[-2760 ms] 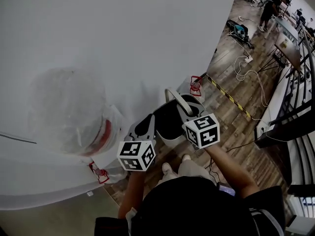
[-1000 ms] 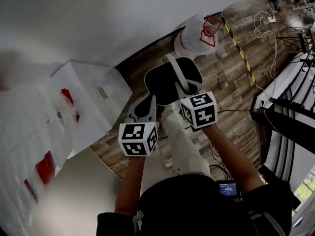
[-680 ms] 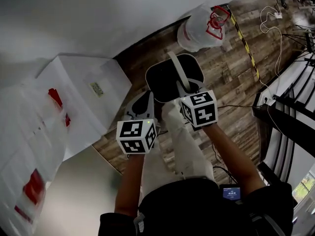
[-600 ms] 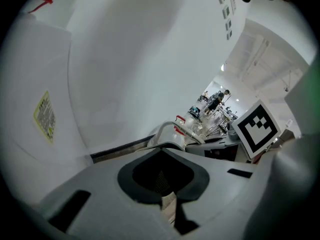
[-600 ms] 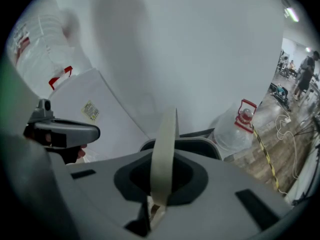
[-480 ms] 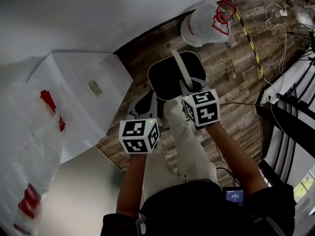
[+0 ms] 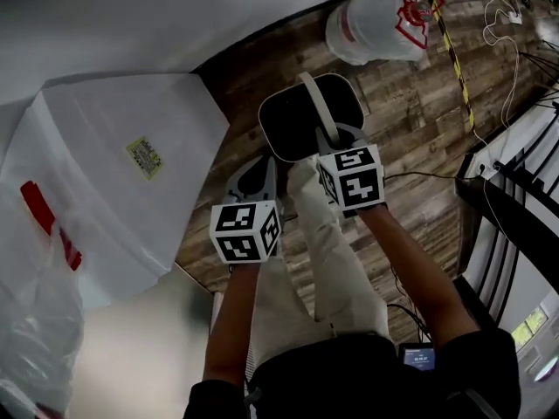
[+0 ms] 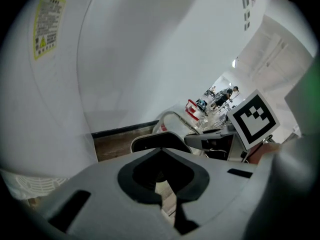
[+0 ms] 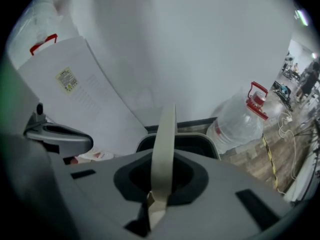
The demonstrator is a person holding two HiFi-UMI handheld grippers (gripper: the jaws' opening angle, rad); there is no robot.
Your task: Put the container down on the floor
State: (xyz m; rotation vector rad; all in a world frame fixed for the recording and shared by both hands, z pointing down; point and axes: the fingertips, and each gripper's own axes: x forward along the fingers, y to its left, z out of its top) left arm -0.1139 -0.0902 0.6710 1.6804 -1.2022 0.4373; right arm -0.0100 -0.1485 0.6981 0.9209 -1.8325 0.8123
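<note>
The container (image 7: pixel 301 122) is a dark bucket with a pale rim and a pale strap handle (image 7: pixel 316 110). It hangs over the wooden floor (image 7: pixel 410 138). My right gripper (image 7: pixel 332 140) is shut on that handle, which runs up between its jaws in the right gripper view (image 9: pixel 163 134), with the container's rim (image 9: pixel 200 140) just beyond. Beside the bucket's near left edge, my left gripper (image 7: pixel 255 173) is shut with nothing in it. In the left gripper view the container (image 8: pixel 159 141) lies just past the shut jaws.
A big water jug (image 7: pixel 377 17) with a red cap lies by the wall behind the container. A large white box (image 7: pixel 113 173) and a plastic bag (image 7: pixel 35 321) sit to the left. Yellow-black tape (image 7: pixel 454 51), cables and a dark railing (image 7: pixel 520 190) lie to the right. My legs (image 7: pixel 327 260) stand below the grippers.
Both grippers and the hanging container have sunk toward the floor; the box, jug and floorboards look nearer. The right grip on the handle is unchanged.
</note>
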